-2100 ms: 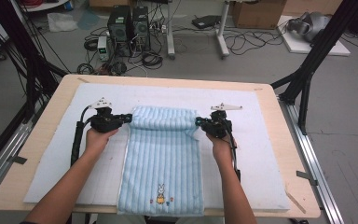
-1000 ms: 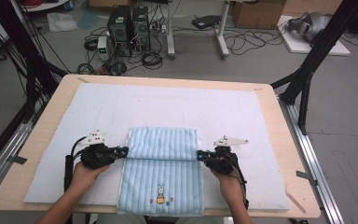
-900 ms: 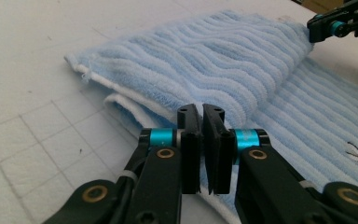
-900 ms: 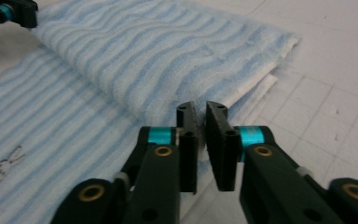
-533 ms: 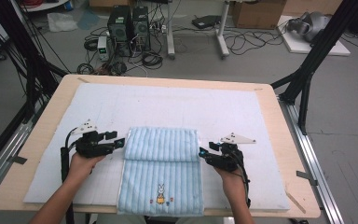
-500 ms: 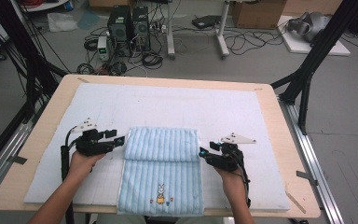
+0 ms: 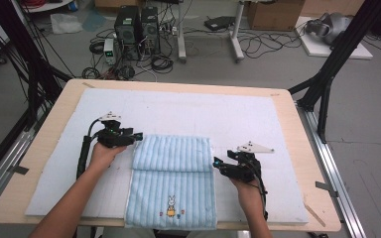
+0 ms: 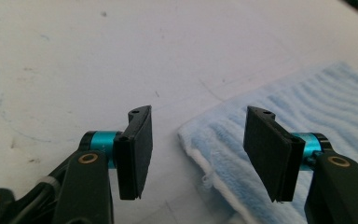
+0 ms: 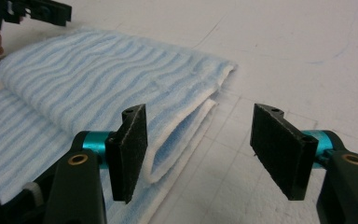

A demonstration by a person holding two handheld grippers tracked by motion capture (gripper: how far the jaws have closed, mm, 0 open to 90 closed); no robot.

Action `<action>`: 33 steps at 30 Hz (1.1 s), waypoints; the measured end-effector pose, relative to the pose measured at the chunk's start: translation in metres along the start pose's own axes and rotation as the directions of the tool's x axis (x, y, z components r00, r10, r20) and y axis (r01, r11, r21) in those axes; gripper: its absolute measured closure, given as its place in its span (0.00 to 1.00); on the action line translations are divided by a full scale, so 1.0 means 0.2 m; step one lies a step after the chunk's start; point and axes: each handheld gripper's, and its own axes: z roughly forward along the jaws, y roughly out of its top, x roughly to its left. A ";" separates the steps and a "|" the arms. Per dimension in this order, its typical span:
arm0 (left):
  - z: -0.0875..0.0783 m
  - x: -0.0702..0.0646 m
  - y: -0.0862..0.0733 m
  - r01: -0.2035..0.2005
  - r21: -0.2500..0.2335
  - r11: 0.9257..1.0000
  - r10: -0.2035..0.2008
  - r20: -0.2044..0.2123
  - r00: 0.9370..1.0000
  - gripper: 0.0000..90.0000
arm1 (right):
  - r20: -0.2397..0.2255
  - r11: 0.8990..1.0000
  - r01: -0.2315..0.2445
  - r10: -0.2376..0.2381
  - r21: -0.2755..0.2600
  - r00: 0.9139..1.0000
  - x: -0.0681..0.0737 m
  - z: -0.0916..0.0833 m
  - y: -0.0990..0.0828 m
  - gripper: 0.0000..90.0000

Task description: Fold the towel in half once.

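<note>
Soft ribbed terry towel point(image 7: 172, 181) on a matt white, perhaps foam mat point(image 7: 228, 114); wooden table point(image 7: 297, 134)

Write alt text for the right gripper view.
The right gripper holds its two black jaws open over the white mat, just off the folded edge of a light blue striped towel. The other gripper sits beyond the towel's far corner.

the scene is lit evenly and brightly from overhead, and only soft, short shadows are cast beside the towel point(image 7: 171, 186) and hands. the white mat point(image 7: 228, 114) is washed out in both gripper views, where faint glare is seen. the high view is slightly soft; far background is blurred in the gripper views.
</note>
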 end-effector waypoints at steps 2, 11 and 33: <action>0.03 -0.02 -0.01 -0.041 0.028 0.999 0.041 -0.002 0.999 0.58 | 0.000 1.000 -0.003 0.003 -0.002 1.000 0.00 0.00 0.00 0.40; 0.01 -0.03 -0.01 -0.103 0.013 0.995 0.103 -0.006 0.995 0.96 | 0.011 1.000 -0.012 0.012 0.024 1.000 -0.01 0.01 -0.02 0.37; -0.07 -0.05 0.01 -0.068 -0.070 0.995 0.074 0.087 0.993 0.97 | 0.115 0.980 -0.064 0.043 0.187 0.992 -0.06 0.47 0.22 0.60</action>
